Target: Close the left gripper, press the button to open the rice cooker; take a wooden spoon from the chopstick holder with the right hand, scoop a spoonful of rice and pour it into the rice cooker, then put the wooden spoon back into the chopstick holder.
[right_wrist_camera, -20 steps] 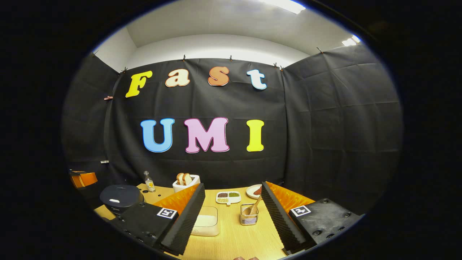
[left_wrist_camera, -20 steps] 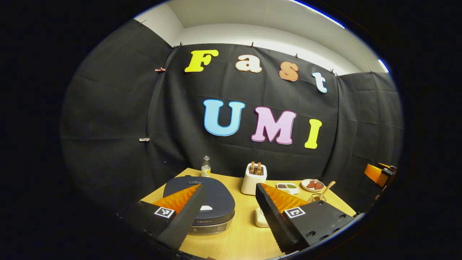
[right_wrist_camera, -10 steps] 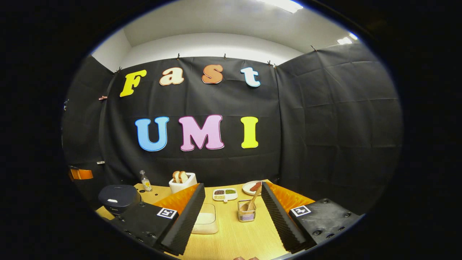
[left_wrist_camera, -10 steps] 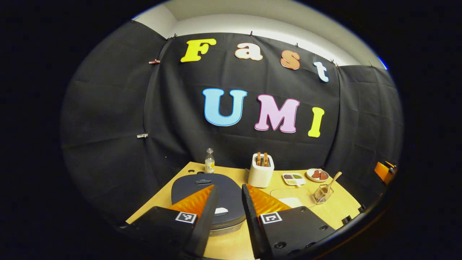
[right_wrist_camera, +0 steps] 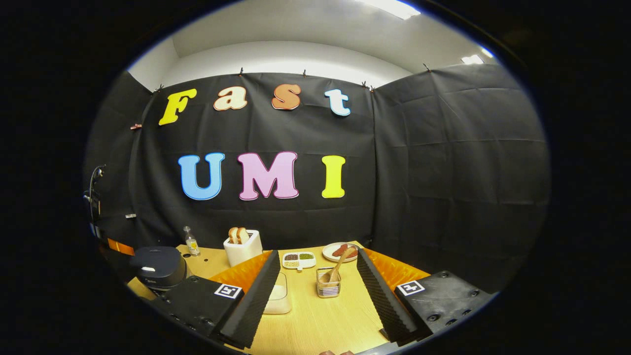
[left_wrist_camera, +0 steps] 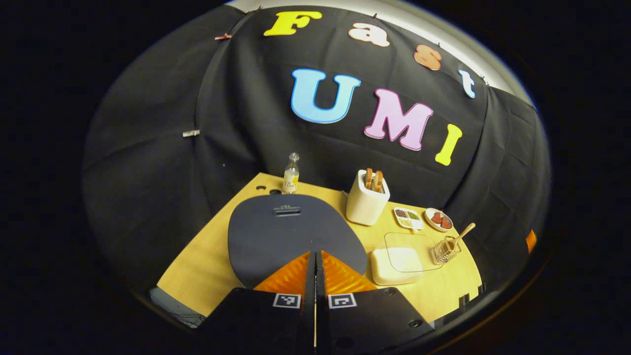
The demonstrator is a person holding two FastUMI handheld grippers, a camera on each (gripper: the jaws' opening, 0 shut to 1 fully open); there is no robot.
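Closing fully since prev frame, left gripper (left_wrist_camera: 315, 256) is now hovering w/ jaws together, empty, over rice cooker (left_wrist_camera: 291, 231) lid; button press is coming next. Right gripper (right_wrist_camera: 318, 276) is waiting wide open, nothing held, facing wooden spoon (right_wrist_camera: 335, 268) in chopstick holder (right_wrist_camera: 328, 289).

Lighting and picture quality, both gripper views: even overhead light, strong fisheye bending, no motion blur.

We note the light comes from ceiling fixtures (right_wrist_camera: 389, 7), which blow out to pure white in the right gripper view and wash the white wall band (right_wrist_camera: 291, 56) below them. We see the wooden table (right_wrist_camera: 315, 320) evenly and warmly lit, with only soft, short shadows beside what stands on it. We find the black cloth (left_wrist_camera: 148, 172) dim, swallowing detail toward the left edge. Straight lines bow hard near the rim in both views. The table's far edge is crisp; the near fingers (left_wrist_camera: 296, 268) look slightly soft.
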